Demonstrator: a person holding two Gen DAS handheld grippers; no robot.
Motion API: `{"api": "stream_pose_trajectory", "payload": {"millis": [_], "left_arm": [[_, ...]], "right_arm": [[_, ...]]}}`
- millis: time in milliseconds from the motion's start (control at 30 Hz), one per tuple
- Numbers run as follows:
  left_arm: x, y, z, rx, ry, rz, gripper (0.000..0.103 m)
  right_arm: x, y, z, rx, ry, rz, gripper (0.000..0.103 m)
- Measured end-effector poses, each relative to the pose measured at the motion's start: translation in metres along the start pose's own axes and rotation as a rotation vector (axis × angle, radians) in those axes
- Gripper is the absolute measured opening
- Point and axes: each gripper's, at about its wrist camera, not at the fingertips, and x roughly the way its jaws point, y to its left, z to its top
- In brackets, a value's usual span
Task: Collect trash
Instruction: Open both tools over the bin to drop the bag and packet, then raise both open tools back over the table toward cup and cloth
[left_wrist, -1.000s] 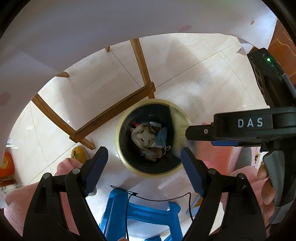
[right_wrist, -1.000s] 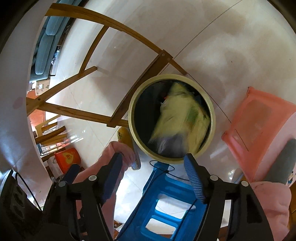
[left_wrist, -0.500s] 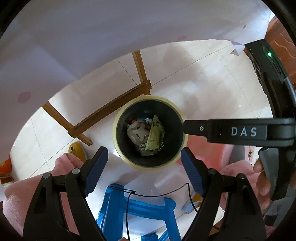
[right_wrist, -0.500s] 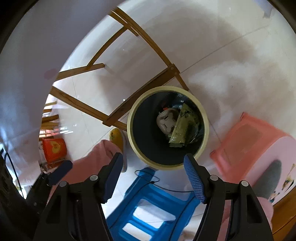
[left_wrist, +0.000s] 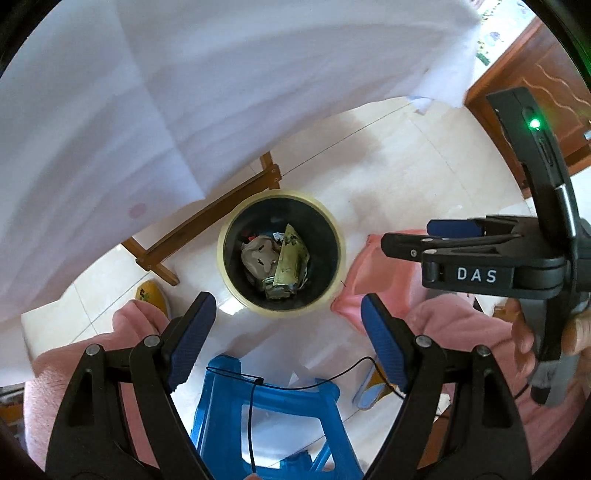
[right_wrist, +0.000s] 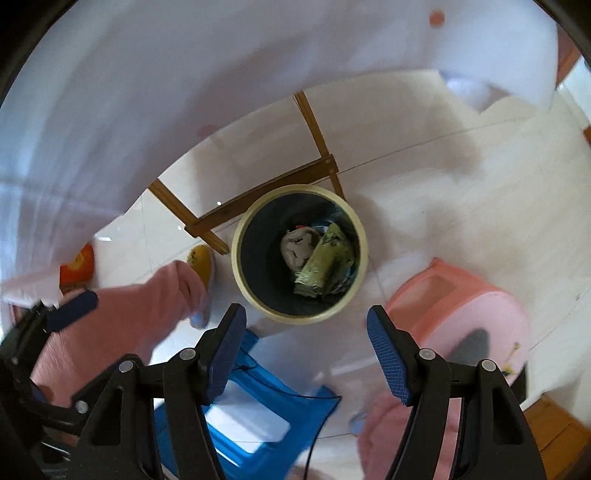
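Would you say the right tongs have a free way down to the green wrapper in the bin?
Probably yes: the right tongs stand open above the bin, nothing lies over the green wrapper, though they hang well above it.

- Pale glossy tiled floor (left_wrist: 402, 173) carries a round dark waste bin with a cream rim (left_wrist: 334, 236).
- Blue plastic stool (left_wrist: 280, 410) and pink plastic stool (right_wrist: 461, 295) stand near the bin.
- Wooden frame legs (left_wrist: 207, 221) rest beside the bin.

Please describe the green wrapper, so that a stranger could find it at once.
Find the round bin with a pale rim on the tiled floor, beside the wooden frame. Inside, the green wrapper lies right of a crumpled grey lump; it alone is green.
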Motion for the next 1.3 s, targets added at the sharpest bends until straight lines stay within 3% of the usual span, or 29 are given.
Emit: {"api": "stream_pose_trajectory", "payload": {"millis": [233,467,633,800,967,1300], "left_arm": [[-0.06,-0.004,0.0,0.057,-0.107,0.037,0.079],[-0.13,0.025,0.024,-0.014,-0.202,0.105,0.079],[-0.184,0.049,0.048,-0.042,-0.289,0.169,0.079],[-0.236,0.082,0.078,-0.101,-0.389,0.178,0.079],[-0.274,0.125,0.107,-0.153,-0.457,0.217,0.079],[-0.315,0.229,0.177,-0.309,-0.491,0.273,0.079]], "right_arm": [[-0.071,0.019,-0.018,-0.065,-0.069,-0.046,0.07],[-0.159,0.042,-0.024,-0.112,-0.263,-0.094,0.07],[-0.217,0.063,-0.007,-0.132,-0.373,-0.054,0.07],[-0.273,0.091,0.03,-0.163,-0.486,-0.007,0.07],[-0.313,0.132,0.08,-0.26,-0.547,-0.033,0.07],[-0.313,0.235,0.221,-0.467,-0.576,-0.107,0.07]]}}
